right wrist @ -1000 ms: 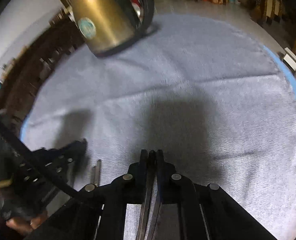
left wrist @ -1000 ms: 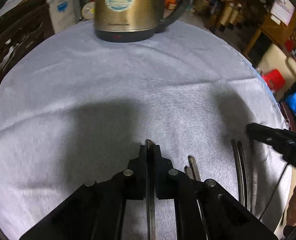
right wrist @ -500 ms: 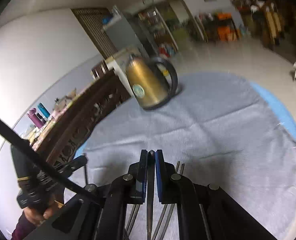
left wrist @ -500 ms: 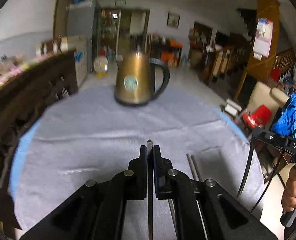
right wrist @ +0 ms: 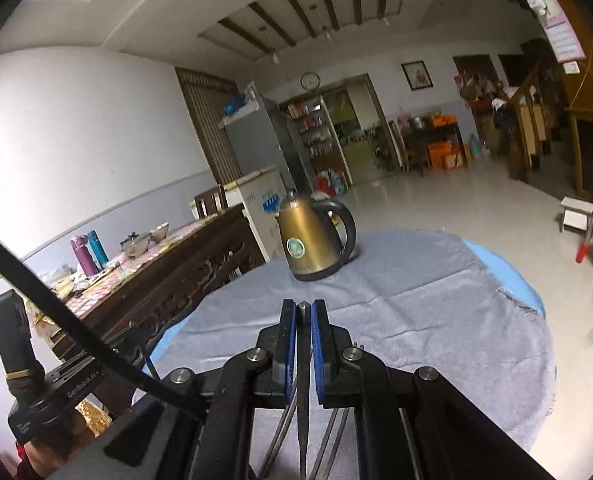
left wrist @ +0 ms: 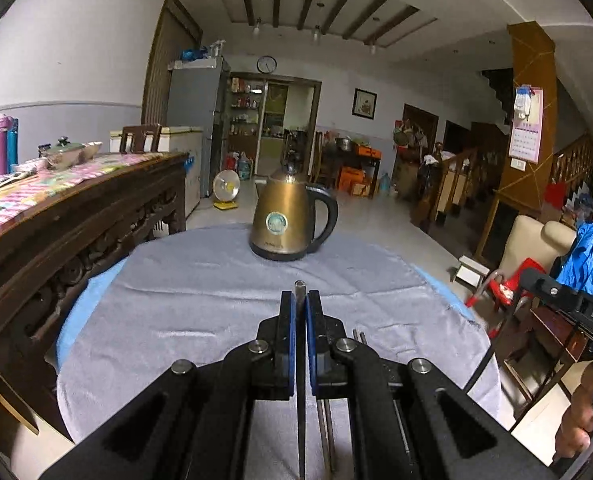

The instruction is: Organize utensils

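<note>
In my left hand, the black two-finger gripper with blue pads [left wrist: 300,300] is clamped tight on a thin dark metal utensil handle [left wrist: 300,392], whose squared end pokes out just past the fingertips; the rest of that utensil runs back under the camera, so I cannot tell what kind it is. In my right hand, the matching black gripper [right wrist: 303,308] is pinched on another slim dark metal utensil [right wrist: 303,400], its pointed tip showing between the blue pads [right wrist: 291,344]. Both tools are held above the round table covered with a grey-blue cloth [left wrist: 200,304], pointing roughly toward the brass-coloured electric kettle with a black handle [left wrist: 290,220] that stands upright at the far side of the cloth. On the cloth beneath my left gripper lie a couple of thin metal rods [left wrist: 359,338], side by side, mostly hidden by the gripper body; in the right wrist view, several curved metal utensil shafts [right wrist: 280,436] show under the right gripper, and I cannot tell whether they touch one another. My right hand [left wrist: 584,420] shows at the edge of the left view, wrapped on its grip. A carved dark wooden sideboard [left wrist: 68,232] stands just beside the table on the left
</note>
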